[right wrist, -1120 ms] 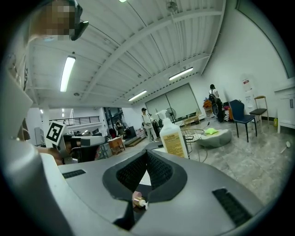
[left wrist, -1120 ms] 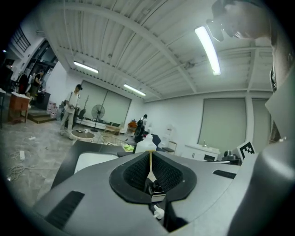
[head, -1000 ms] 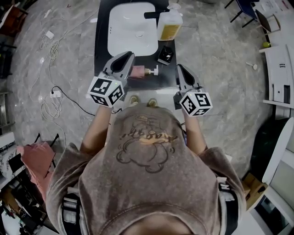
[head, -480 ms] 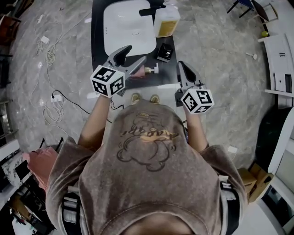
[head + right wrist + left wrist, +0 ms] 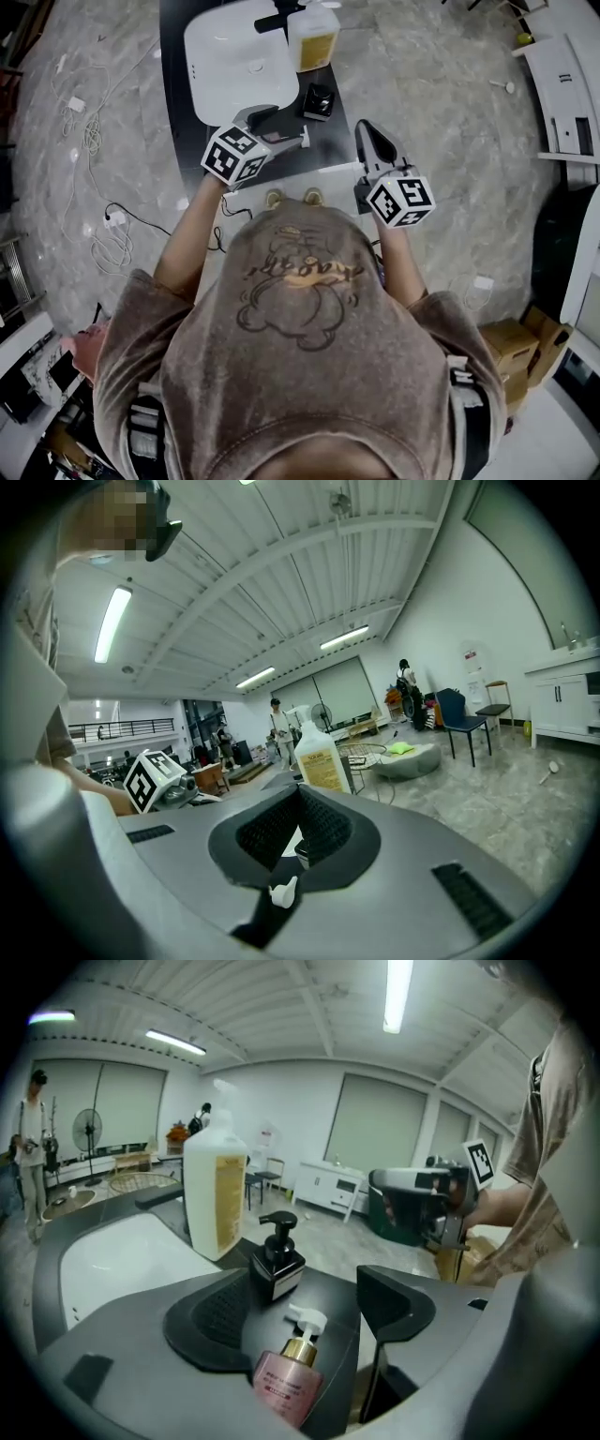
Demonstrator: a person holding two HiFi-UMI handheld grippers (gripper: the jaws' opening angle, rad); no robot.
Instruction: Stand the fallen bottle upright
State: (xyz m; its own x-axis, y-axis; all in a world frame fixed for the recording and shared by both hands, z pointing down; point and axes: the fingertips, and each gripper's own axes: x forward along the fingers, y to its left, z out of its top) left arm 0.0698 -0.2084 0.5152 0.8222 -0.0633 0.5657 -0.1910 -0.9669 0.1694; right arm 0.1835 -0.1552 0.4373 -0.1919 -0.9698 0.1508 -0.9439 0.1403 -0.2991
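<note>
The pink bottle with a gold collar and white pump lies on its side on the dark counter, pump pointing away from the camera. My left gripper has just been opening. Its jaws now stand wide on either side of the bottle without pressing on it. In the head view the left gripper is low over the counter and covers most of the bottle. My right gripper hangs off the counter's right edge with its pads together and nothing held.
A small black pump bottle stands just behind the pink one. Farther back, a large white and yellow bottle stands beside the white sink. Cables and boxes lie on the floor, and people stand far off.
My left gripper dropped toward the counter and its jaws spread open around the lying bottle. The right gripper has hardly moved. The bottle still lies flat.
</note>
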